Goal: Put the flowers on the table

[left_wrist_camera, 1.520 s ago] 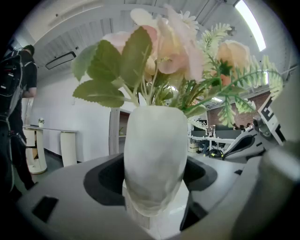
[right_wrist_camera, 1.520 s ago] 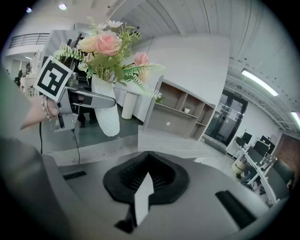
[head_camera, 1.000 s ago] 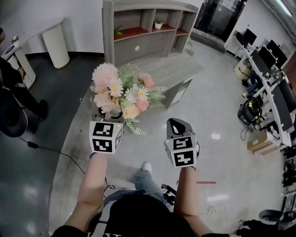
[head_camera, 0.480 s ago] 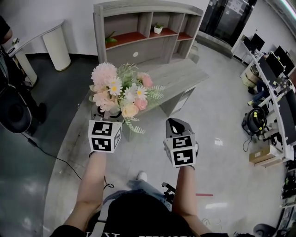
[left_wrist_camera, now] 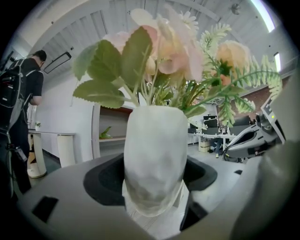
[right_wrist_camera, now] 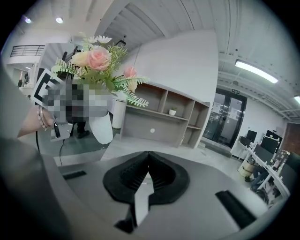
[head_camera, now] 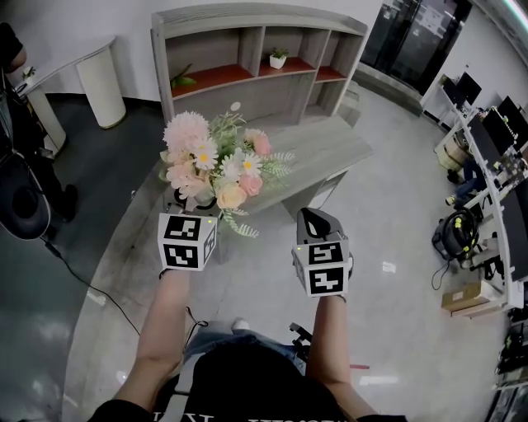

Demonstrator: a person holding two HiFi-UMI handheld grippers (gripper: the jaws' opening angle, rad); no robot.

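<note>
grey table (head_camera: pixel 326 152) stands before a shelf unit (head_camera: pixel 256 92); glossy floor (head_camera: pixel 396 239) all around

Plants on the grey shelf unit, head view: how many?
2, both on the grey wooden shelf unit: a green leafy plant in its left compartment, a small plant in a white pot in its middle compartment. None seem hidden.

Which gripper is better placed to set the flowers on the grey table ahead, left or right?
Left. The left gripper holds the white vase of flowers in its jaws, with the grey table ahead. The right gripper is shut and empty.
</note>
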